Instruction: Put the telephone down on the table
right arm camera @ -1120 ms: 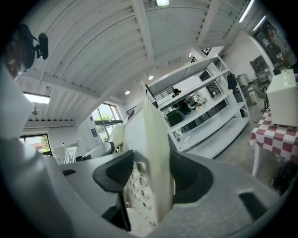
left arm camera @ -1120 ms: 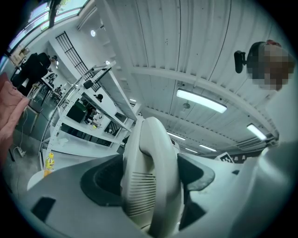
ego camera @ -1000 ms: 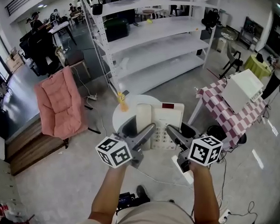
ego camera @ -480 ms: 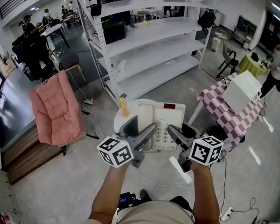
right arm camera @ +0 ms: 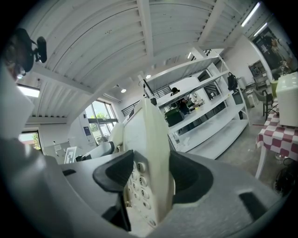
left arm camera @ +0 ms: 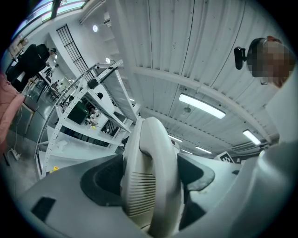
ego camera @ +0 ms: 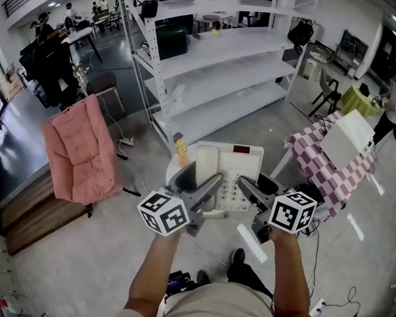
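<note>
A cream desk telephone (ego camera: 230,176) with handset and keypad is held in the air between both grippers, above a small round white table (ego camera: 173,168). My left gripper (ego camera: 206,190) is shut on the telephone's handset side; in the left gripper view the handset (left arm camera: 149,179) fills the gap between the jaws. My right gripper (ego camera: 248,190) is shut on the keypad side; the right gripper view has the telephone's edge and buttons (right arm camera: 148,176) clamped between its dark pads.
A yellow bottle (ego camera: 180,150) stands on the round table's left part. A white shelving rack (ego camera: 216,63) rises behind. A checked-cloth table (ego camera: 323,164) with a white box is to the right, a pink cushioned chair (ego camera: 79,155) to the left. Cables lie on the floor.
Both grippers keep their hold on the telephone. The view has shifted slightly, so the floor and furniture slide under the phone; the phone stays at about the same place between the grippers.
</note>
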`<control>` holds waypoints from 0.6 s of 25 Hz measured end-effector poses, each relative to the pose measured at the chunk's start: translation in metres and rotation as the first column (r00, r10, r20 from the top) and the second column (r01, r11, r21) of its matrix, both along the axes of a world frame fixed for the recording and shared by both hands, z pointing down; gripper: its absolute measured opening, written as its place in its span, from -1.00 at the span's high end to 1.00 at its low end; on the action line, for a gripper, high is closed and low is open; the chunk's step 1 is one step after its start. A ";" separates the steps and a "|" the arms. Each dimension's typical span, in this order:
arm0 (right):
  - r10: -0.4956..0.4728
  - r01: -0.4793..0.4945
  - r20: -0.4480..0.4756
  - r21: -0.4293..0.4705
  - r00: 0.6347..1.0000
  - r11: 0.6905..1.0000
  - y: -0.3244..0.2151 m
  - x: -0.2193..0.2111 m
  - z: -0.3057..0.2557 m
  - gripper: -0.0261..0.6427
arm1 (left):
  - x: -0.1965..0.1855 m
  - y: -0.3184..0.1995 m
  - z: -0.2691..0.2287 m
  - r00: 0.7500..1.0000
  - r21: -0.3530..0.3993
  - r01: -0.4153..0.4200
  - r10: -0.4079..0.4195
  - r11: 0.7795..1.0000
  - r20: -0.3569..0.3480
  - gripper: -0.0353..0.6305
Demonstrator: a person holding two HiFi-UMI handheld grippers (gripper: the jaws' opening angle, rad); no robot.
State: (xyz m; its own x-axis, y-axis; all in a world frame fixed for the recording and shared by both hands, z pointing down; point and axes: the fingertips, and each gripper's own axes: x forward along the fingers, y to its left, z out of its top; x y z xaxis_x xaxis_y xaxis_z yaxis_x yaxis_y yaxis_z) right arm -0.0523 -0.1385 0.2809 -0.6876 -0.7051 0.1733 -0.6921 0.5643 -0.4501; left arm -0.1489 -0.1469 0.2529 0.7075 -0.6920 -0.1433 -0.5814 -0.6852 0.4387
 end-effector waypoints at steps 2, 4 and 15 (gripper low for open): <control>-0.014 0.014 0.001 -0.001 1.000 1.000 -0.006 -0.007 0.000 0.25 | -0.007 -0.004 0.000 1.000 -0.001 0.014 -0.014 1.000 0.000 -0.17; -0.032 0.032 0.001 0.000 0.999 0.999 -0.013 -0.016 0.002 0.25 | -0.016 -0.010 0.002 1.000 -0.003 0.030 -0.030 1.000 0.002 -0.17; -0.131 0.131 0.026 0.002 0.991 0.991 -0.067 -0.025 0.010 0.25 | -0.025 -0.055 0.007 0.992 -0.001 0.126 -0.126 0.992 0.028 -0.17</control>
